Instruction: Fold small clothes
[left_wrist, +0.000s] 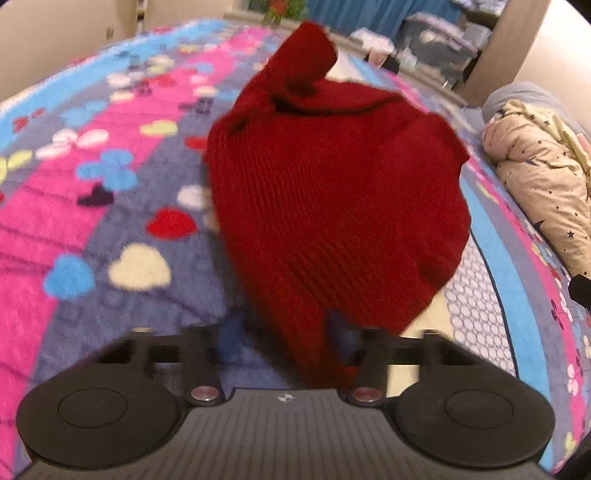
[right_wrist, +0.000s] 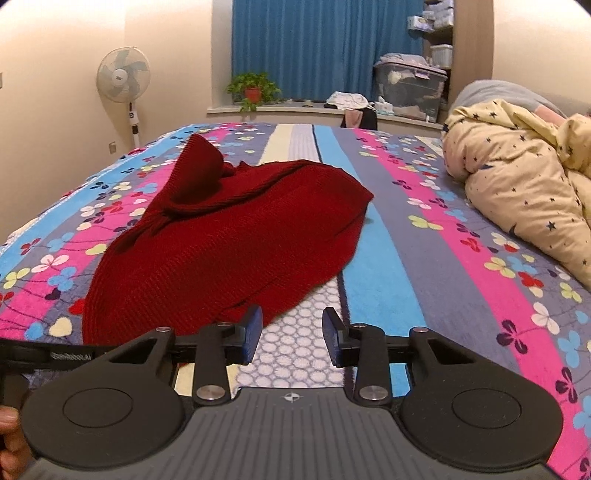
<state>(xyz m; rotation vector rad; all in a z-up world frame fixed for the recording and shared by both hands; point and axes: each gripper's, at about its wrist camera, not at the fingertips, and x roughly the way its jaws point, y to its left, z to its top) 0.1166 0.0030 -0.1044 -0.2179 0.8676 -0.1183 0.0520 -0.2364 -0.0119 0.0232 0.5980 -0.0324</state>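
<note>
A bed covered by a striped blanket (right_wrist: 436, 236) with a clover pattern fills both views, with a blue curtain (right_wrist: 325, 48), a fan (right_wrist: 123, 75) and a potted plant (right_wrist: 253, 90) seen behind it. A red knitted sweater (right_wrist: 229, 240) is spread crumpled on the blanket, one sleeve raised. In the blurred left wrist view the left gripper (left_wrist: 288, 341) is seen with its fingers apart, and the sweater's near hem (left_wrist: 314, 325) is draped between them; whether it is pinched cannot be told. The right gripper (right_wrist: 291, 338) is held released, partly spread over bare blanket, just right of the sweater's near edge.
</note>
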